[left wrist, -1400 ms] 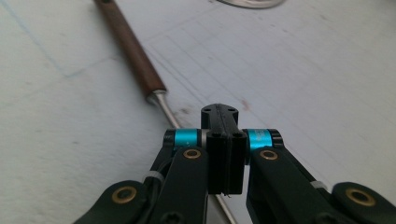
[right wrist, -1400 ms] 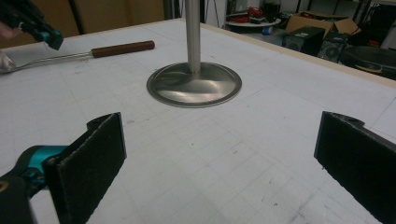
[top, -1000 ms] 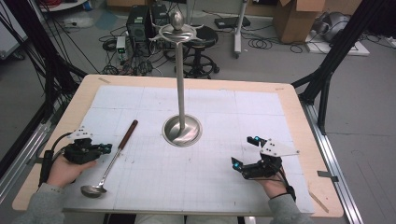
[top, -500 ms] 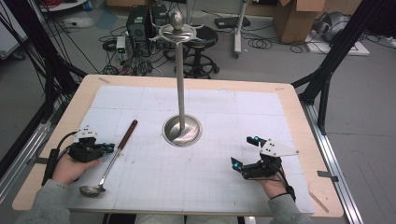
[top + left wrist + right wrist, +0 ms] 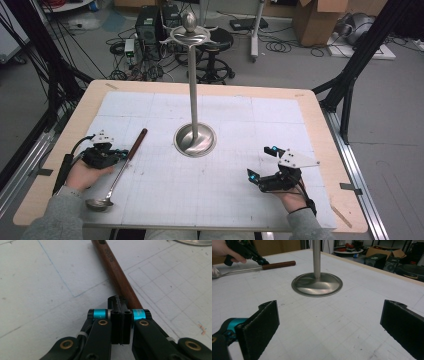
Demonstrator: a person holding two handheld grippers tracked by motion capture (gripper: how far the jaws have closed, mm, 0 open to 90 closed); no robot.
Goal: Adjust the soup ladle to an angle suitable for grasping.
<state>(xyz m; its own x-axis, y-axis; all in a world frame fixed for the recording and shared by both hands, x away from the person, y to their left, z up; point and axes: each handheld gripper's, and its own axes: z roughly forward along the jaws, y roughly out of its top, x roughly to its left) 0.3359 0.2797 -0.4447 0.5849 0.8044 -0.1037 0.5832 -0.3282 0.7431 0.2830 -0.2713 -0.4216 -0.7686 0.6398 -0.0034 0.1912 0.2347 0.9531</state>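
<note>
Left claw clamped on the ladle

At lower left, the left gripper [image 5: 117, 154] has edged in, jaws pressed together on the ladle [image 5: 116, 172] lying flat, so lifting looks next; the stand [image 5: 194, 139] is at centre; at lower right the right gripper [image 5: 261, 166] rests spread.

The high view looks forward and down over the whole table [image 5: 320, 125]. The left gripper view sits close above the ladle [image 5: 115, 267] handle; the right gripper view looks low across the mat (both show the stand [image 5: 317, 285] base).
</note>
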